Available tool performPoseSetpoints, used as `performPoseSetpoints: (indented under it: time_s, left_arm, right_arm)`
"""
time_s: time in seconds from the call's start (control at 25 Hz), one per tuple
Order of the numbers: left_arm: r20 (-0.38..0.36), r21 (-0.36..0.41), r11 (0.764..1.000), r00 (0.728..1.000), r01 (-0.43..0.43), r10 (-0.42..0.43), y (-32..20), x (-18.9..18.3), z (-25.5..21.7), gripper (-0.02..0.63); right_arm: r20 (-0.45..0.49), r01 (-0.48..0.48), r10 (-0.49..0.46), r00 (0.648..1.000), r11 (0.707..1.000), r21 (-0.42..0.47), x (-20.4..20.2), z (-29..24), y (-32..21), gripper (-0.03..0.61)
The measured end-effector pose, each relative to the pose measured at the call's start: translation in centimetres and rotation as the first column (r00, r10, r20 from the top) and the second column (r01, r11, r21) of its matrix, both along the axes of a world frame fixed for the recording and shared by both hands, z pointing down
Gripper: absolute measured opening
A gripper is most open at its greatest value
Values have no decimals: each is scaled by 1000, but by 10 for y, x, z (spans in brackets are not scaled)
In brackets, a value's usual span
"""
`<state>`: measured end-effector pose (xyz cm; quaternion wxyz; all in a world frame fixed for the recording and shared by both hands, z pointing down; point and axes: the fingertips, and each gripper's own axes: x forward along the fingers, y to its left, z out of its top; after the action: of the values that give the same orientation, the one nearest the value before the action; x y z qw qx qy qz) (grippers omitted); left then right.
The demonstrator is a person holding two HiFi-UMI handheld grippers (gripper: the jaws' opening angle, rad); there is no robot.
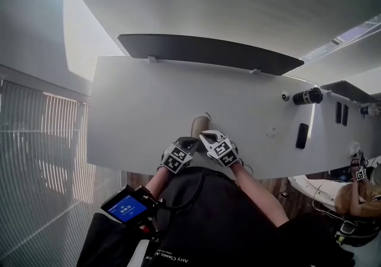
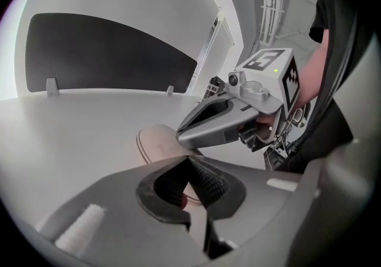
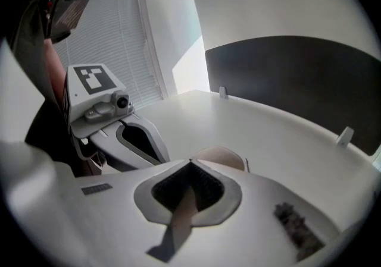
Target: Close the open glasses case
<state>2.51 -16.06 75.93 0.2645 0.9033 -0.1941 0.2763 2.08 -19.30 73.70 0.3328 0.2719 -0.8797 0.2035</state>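
Head view: glasses case [image 1: 200, 124] lies at lower centre on the table [image 1: 137, 111], long axis running away from me. Phone [image 1: 302, 135] well right.
Left gripper view: left gripper [image 2: 189, 157] jaws pressed together; right gripper [image 2: 180, 135] tip rests on the case.
Right gripper view: my jaws are together, and the case end shows just past the tips.

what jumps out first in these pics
The left hand-held gripper and right hand-held gripper crowd together over the near end of a tan glasses case near the white table's front edge. A black phone lies far off to the right.
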Motion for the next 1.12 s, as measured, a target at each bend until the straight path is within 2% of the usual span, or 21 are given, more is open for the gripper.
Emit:
performPoseSetpoints:
  time_s: [0.08,0.16,0.48,1.12]
  left_arm:
    - [4,8,1000,1000,-5,5,-1,-1,-1,8]
    - [7,14,1000,1000,-7,7,-1,-2,-1,8]
    - [3,6,1000,1000,-7,7,0,-6,0,9]
    - [46,61,998,998,-34,31,2,-5,4,10]
  right_arm:
    - [-56,8,-6,998,999,44,5,3,1,-2]
    - [-69,12,-8,998,998,58,5,4,2,-2]
    - [15,-37,37,999,998,54,1,2,2,-2]
    - [22,-80,79,997,996,48,1,-3,-3,-2]
